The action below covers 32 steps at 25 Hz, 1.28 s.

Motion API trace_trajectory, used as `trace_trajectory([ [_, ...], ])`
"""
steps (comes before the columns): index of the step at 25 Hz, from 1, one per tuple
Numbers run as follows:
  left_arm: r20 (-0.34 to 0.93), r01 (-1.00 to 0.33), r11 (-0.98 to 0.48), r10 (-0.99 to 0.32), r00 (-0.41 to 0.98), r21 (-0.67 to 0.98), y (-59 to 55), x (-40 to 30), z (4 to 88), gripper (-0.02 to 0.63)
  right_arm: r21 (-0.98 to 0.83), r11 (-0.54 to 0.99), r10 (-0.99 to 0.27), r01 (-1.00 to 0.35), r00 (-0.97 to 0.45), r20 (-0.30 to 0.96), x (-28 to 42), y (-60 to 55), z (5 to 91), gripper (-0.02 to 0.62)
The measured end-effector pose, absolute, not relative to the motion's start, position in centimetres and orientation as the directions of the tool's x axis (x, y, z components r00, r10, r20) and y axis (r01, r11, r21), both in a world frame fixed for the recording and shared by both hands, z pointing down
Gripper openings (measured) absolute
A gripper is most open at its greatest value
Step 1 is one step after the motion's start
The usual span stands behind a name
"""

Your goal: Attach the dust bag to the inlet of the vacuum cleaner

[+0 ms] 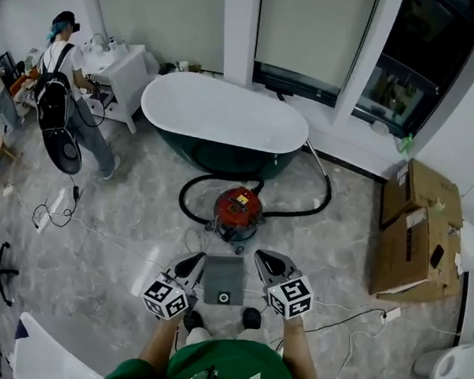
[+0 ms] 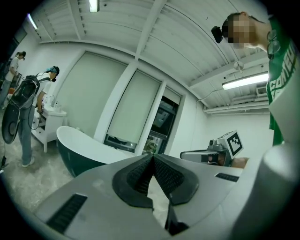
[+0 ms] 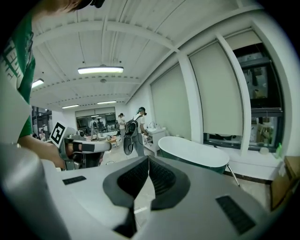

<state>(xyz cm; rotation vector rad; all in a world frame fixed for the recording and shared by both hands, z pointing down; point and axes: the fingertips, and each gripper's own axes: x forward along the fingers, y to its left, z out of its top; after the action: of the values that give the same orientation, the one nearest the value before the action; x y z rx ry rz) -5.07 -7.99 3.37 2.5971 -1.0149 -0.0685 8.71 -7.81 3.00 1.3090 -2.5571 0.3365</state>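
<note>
Dust bag [image 1: 224, 276] first: it's the flat grey square lying on the marble floor [image 1: 121, 239] right in front of our shoes, with its round collar opening on the edge nearest us. The red vacuum cleaner [image 1: 239, 210] sits on the floor just beyond it, near the foot of the bathtub [image 1: 225, 111], with its black hose [image 1: 307, 208] looping out to both sides.

Progress-wise we'd say we're at square one. The bag is apart from the vacuum and nothing is fitted to anything yet. We can't pick out the inlet itself from up here; it's too small to tell which side of the canister it's on.

Both tools are up in the air on either side of the bag, the left tool [image 1: 190, 265] over its left edge and the right tool [image 1: 264, 262] over its right. Looking along each one, the jaws are pressed together at the tips with nothing between them — so neither one has a hold of the bag.

What's left, as we read it, is pretty much everything: open up, grab the bag, carry it over, line the collar up with the inlet and push it on.
</note>
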Motion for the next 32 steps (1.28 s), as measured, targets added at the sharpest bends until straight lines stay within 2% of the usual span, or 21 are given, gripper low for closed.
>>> trace_trajectory([
  [7, 0.076, -0.595, -0.721, -0.612, 0.787, 0.355, -7.8, -11.0, 4.6, 0.003, -0.076, 0.525, -0.779, -0.848, -0.515, 0.359, 2.7, -6.5, 4.0, 0.009],
  [15, 0.110, -0.526, -0.771, -0.524, 0.844, 0.361, -7.4, -14.1, 6.8, 0.004, -0.051, 0.451, -0.804, -0.891, -0.431, 0.410, -0.3, -4.4, 6.2, 0.009],
  [26, 0.182, -0.476, -0.813, -0.440, 0.879, 0.336, -7.9, -11.0, 13.1, 0.004, -0.085, 0.445, -0.797, -0.891, -0.438, 0.416, 2.1, -4.8, 11.6, 0.009],
  [32, 0.257, -0.522, -0.779, -0.457, 0.852, 0.348, -9.0, -8.7, 19.3, 0.004, -0.155, 0.466, -0.759, -0.871, -0.484, 0.436, 4.8, -6.6, 17.4, 0.009],
])
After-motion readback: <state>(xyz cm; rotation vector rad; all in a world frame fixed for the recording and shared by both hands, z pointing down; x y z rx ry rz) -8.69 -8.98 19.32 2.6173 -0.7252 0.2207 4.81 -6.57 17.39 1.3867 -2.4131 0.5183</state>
